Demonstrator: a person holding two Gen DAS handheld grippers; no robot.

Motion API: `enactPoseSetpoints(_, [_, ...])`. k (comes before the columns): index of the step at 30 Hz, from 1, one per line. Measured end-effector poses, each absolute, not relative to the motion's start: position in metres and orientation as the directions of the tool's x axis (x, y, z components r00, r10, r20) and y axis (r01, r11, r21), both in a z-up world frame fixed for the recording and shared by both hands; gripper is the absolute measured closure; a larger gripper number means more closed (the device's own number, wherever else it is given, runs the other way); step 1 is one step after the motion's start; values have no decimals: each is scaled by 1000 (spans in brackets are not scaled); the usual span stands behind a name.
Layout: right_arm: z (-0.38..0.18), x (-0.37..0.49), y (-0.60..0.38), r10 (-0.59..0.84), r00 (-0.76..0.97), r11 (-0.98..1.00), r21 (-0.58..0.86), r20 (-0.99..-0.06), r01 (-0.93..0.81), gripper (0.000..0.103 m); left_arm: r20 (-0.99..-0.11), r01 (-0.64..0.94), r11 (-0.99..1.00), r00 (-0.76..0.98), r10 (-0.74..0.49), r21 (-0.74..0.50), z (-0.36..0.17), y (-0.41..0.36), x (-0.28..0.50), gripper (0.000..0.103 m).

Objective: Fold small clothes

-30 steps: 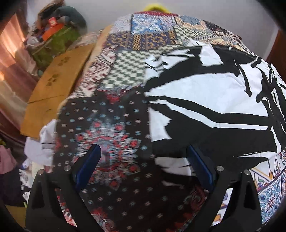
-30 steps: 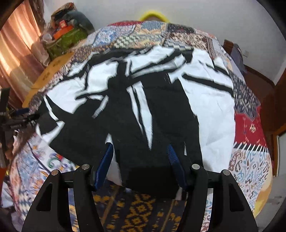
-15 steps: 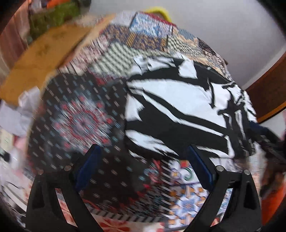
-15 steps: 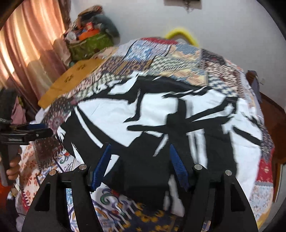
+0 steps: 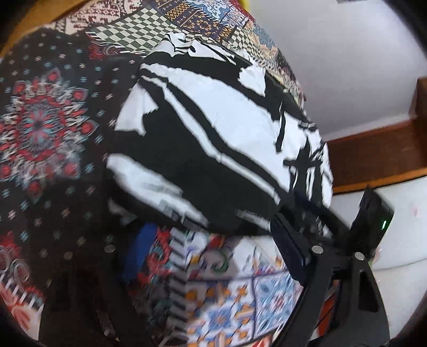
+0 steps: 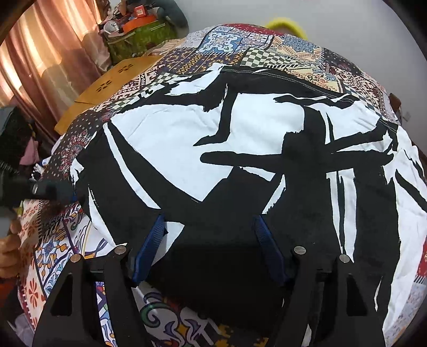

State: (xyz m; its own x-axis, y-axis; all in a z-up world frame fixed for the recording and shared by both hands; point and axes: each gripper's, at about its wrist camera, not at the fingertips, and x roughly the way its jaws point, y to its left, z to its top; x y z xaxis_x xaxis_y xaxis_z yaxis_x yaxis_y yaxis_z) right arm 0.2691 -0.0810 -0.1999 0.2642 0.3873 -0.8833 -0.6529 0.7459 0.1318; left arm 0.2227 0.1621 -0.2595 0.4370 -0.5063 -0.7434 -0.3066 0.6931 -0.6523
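Observation:
A black-and-white patterned garment (image 6: 253, 149) lies spread flat on a patchwork bedspread (image 6: 226, 45). It also shows in the left wrist view (image 5: 213, 128). My right gripper (image 6: 210, 227) is open, its blue-padded fingers low over the garment's near black hem. My left gripper (image 5: 213, 235) is open at the garment's near edge, blurred by motion. In the right wrist view the left gripper (image 6: 53, 190) sits at the garment's left corner. The right gripper's body (image 5: 371, 211) shows at the right of the left wrist view.
A wooden board (image 6: 106, 88) lies left of the bed, with a cluttered green bag (image 6: 141, 34) behind it and pink curtains (image 6: 40, 58) beyond. A white wall and brown wooden trim (image 5: 373, 149) stand to the right. A yellow hoop (image 6: 285, 24) shows past the bed's far edge.
The left gripper has swung right and closer to the garment's near left corner. The right gripper has turned left and moved in low over the near hem. Both stayed open.

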Motion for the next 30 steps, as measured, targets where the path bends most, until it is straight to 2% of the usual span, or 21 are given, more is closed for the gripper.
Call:
enactPoseSetpoints(4, [-201, 268, -81, 396, 256, 744, 145, -882, -652, 33, -739, -337, 672, 455, -497, -660, -264, 165, 245, 19])
enactPoseSetpoints(5, [-201, 268, -82, 399, 255, 744, 149, -881, -651, 33, -743, -343, 674, 459, -487, -654, -263, 165, 252, 27])
enactPoseSetpoints(6, [-201, 267, -82, 401, 253, 745, 152, -880, -650, 33, -753, -345, 686, 459, -472, -641, -262, 165, 258, 39])
enactPoseSetpoints(7, [-201, 267, -82, 403, 252, 745, 156, -880, -649, 33, -765, -353, 696, 455, -456, -625, -263, 165, 263, 45])
enactPoseSetpoints(9, [-201, 266, -83, 406, 250, 746, 160, -879, -646, 33, -793, -379, 718, 455, -405, -584, -264, 165, 272, 69])
enactPoseSetpoints(11, [-200, 265, -84, 409, 248, 747, 166, -878, -643, 33, -822, -396, 747, 450, -348, -533, -262, 166, 279, 83])
enactPoseSetpoints(16, [-187, 262, -108, 417, 289, 777, 173, -862, -605, 36, -834, -381, 805, 499, -234, -454, -236, 169, 265, 89])
enactPoseSetpoints(19, [-175, 257, -137, 395, 360, 812, 137, -845, -568, 36, -839, -391, 862, 539, -70, -323, -206, 176, 245, 90])
enactPoseSetpoints(24, [-174, 252, -180, 338, 401, 853, 96, -852, -513, 36, -816, -415, 898, 563, 127, -146, -171, 191, 223, 91])
enactPoseSetpoints(30, [-203, 255, -180, 332, 325, 849, 130, -886, -512, 36, -760, -360, 930, 623, 184, -71, -135, 170, 235, 92])
